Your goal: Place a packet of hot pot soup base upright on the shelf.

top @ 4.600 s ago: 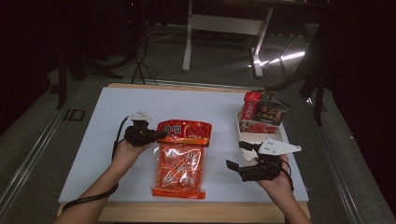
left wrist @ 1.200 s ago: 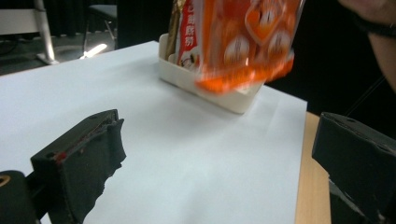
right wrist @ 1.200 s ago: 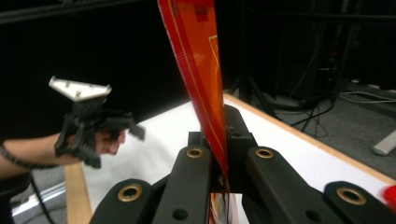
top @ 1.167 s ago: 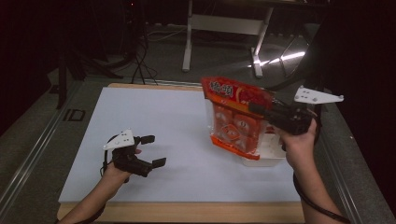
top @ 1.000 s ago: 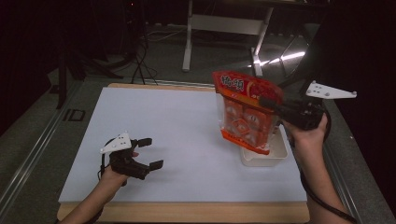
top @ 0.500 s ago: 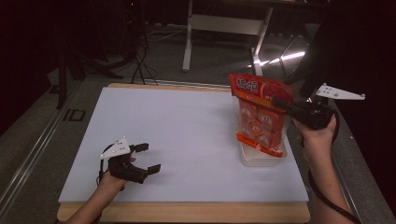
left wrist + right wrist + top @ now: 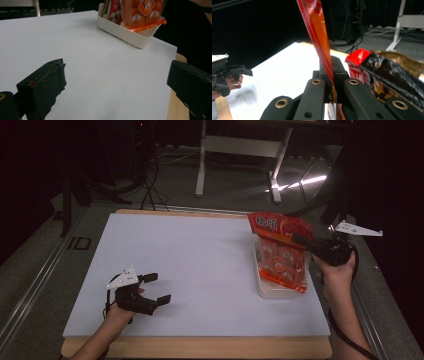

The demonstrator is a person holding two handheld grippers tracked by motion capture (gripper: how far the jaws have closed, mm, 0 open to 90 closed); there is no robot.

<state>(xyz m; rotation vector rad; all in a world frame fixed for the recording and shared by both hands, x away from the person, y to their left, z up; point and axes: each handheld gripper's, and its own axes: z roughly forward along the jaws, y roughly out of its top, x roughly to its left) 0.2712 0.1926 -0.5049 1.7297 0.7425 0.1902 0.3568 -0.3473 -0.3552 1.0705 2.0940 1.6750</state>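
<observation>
Right gripper (image 7: 304, 242) is clamped on the edge of an orange snack bag (image 7: 281, 251), both jaws pressed tight on the film, as the right gripper view shows close up. The bag hangs upright with its bottom end inside the white tray (image 7: 276, 292) at the right side of the table. 1 more packet, red and dark with gold print (image 7: 387, 68), stands in the same tray just beside it. Left gripper (image 7: 155, 288) sits low at the near left of the white table sheet (image 7: 200, 255), well apart from the tray, jaws spread wide with nothing between them.
</observation>
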